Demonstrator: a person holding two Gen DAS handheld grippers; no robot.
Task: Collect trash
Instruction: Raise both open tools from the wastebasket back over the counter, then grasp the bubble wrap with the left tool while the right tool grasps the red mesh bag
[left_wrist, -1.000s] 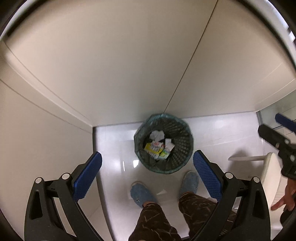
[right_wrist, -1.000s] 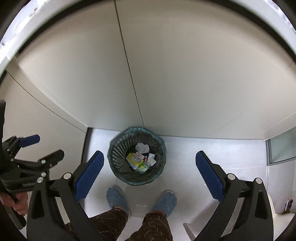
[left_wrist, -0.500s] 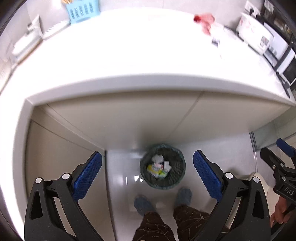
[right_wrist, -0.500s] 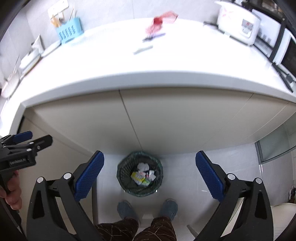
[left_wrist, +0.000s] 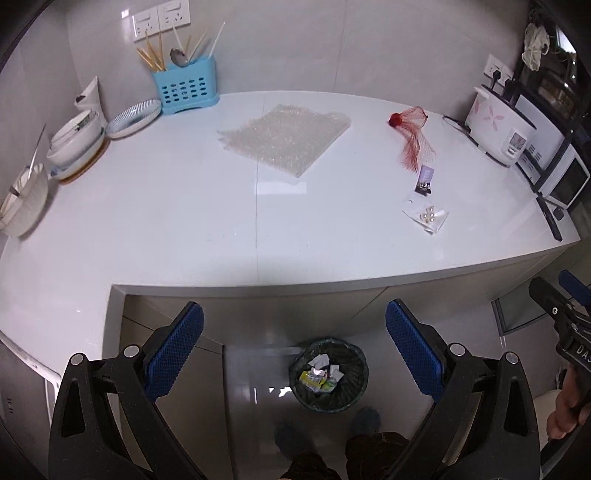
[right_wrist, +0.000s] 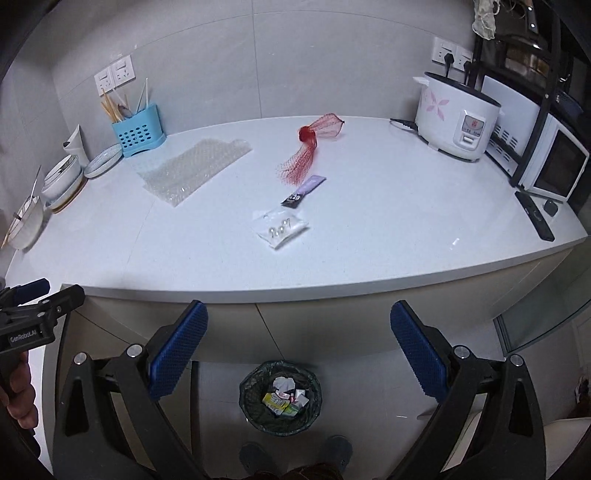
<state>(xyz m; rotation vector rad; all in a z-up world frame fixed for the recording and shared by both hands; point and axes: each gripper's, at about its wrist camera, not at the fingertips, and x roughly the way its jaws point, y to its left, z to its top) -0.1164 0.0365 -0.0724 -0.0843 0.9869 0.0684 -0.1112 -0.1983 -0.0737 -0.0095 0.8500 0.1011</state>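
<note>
Blue-padded left tool (left_wrist: 294, 353) wide open, empty; right tool (right_wrist: 298, 354) likewise.

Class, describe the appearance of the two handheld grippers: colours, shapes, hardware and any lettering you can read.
Both the left gripper and the right gripper have black angular plastic arms with triangular cut-outs, silver pivot bolts, and blue cross-hatched textured pads. White lettering on the left gripper's body reads "GenRobot.AI" in the right wrist view. No cables or sleeves are visible.

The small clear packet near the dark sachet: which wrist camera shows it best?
Right wrist: the clear packet lies near centre, its beads distinct. Left wrist shows it off to the right and more distorted.
</note>
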